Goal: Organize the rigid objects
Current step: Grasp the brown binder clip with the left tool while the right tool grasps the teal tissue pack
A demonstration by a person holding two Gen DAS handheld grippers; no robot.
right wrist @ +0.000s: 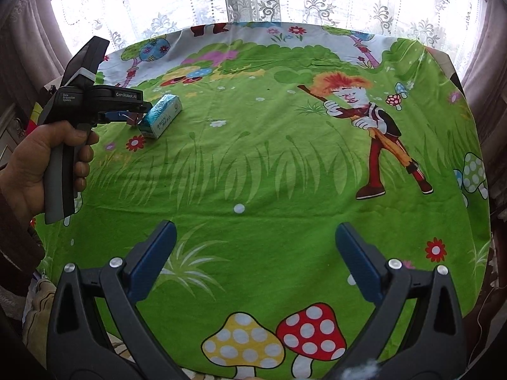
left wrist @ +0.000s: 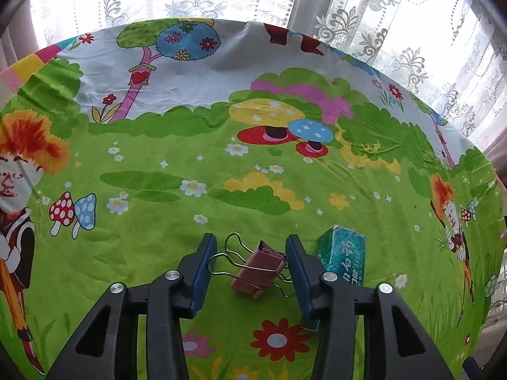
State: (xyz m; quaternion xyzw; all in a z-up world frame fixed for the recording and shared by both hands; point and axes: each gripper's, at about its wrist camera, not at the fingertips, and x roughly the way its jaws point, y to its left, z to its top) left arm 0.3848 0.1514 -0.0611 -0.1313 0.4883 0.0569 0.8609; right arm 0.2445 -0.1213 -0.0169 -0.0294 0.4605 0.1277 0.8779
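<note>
Table (left wrist: 190,164) carries a pink clip (left wrist: 258,267) lying between the fingers of the left hand-held gripper (left wrist: 250,247). The jaws stand apart around it, and contact cannot be confirmed. A teal box (left wrist: 343,253) lies just beside the right finger, partly hidden behind it. Its print is illegible. The right hand-held gripper (right wrist: 253,234) is wide open, holding nothing.

Open right claw (right wrist: 253,253) above tablecloth (right wrist: 269,164)
</note>
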